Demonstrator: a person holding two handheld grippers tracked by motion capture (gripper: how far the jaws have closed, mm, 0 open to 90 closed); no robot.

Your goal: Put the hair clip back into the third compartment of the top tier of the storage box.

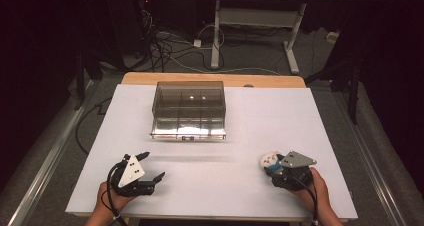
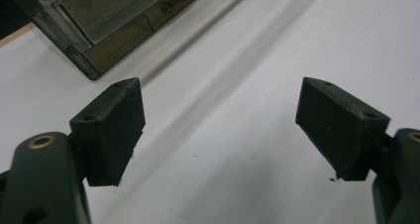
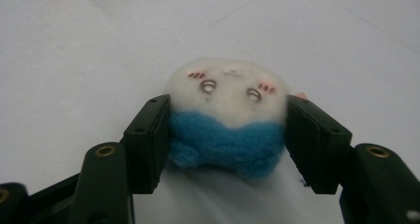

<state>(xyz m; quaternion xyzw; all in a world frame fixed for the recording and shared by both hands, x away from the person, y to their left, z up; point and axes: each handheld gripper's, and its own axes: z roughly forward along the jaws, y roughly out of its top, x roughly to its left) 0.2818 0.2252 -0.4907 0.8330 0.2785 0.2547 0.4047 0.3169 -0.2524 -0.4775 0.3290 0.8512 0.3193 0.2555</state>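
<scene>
White and blue fluff sits between your right tongs (image 3: 228, 135) — a small plush toy (image 3: 227, 120) with a white face above and a blue body below, lying on the bench (image 1: 240, 136) near its front right corner. In the right gripper view both black pads touch the toy's flanks, one on each side of the blue part, so these tongs are clamped on the plush toy; the face, with two small eyes and pink cheek marks, points away from the camera's base and up. In the high view the toy (image 1: 270, 162) shows just ahead of your right hand, tucked beside the grey three-cornered plate. Your left tongs (image 1: 151, 167) rest low over the front left of the bench with the jaws spread wide and nothing between them — in the left gripper view you see bare white surface in the gap. A smoky clear plastic box (image 1: 189, 110) with inner dividers stands toward the far middle of the bench, well apart from both hands; its corner (image 2: 99, 26) appears at the upper left of the left gripper view. Beyond the bench, cables lie on the floor.
</scene>
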